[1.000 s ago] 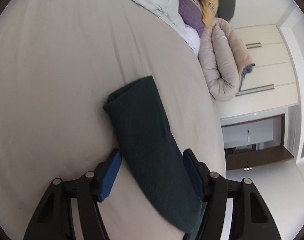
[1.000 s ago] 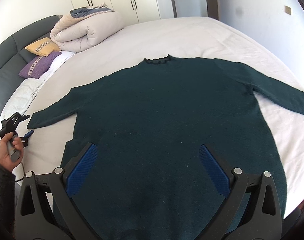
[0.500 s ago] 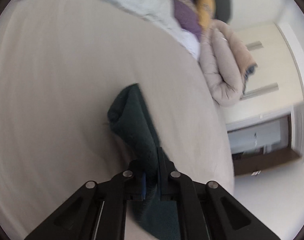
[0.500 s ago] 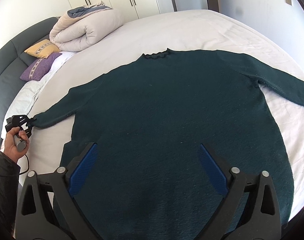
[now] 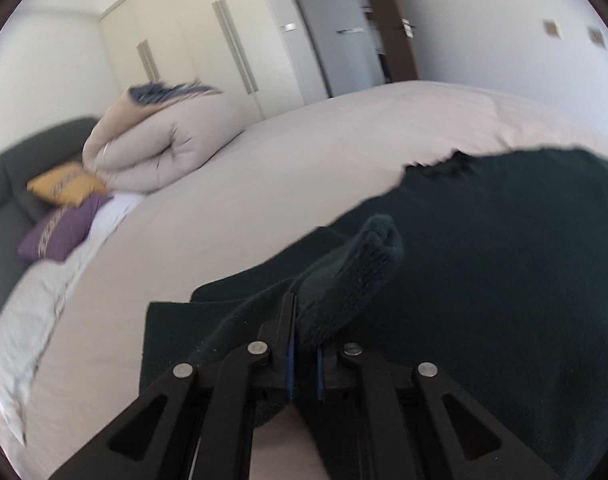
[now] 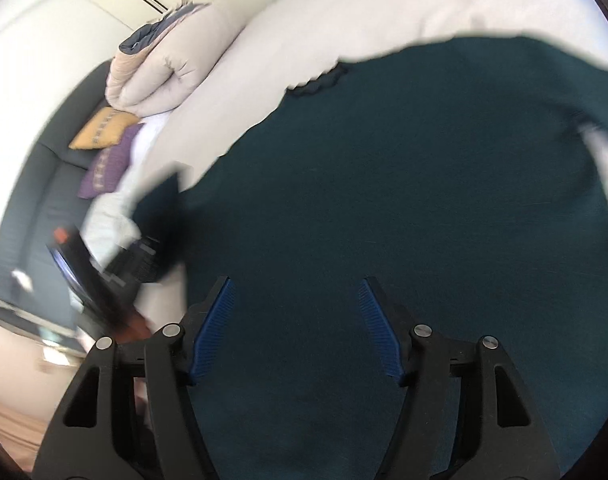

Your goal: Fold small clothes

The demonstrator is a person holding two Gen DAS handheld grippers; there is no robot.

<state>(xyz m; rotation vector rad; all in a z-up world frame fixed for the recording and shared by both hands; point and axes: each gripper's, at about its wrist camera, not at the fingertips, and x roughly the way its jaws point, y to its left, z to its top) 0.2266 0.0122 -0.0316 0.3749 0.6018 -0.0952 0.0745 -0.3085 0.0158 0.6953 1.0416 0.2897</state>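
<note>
A dark green sweater lies spread flat on the pale bed sheet. My left gripper is shut on the cuff of its left sleeve, and the cuff end sticks up past the fingers, over the sweater's body. In the right wrist view that left gripper shows blurred at the left, with the sleeve trailing from it. My right gripper hangs low over the lower part of the sweater. Its jaws are closing, and its blue pads are apart from the knit.
A rolled beige duvet lies at the head of the bed, next to a yellow cushion and a purple one against a dark headboard. Wardrobe doors and a doorway stand behind the bed.
My left gripper shut on the sleeve cuff, rolled, and swung it across toward the sweater's body. My right gripper dropped closer to the sweater and its jaws narrowed.
</note>
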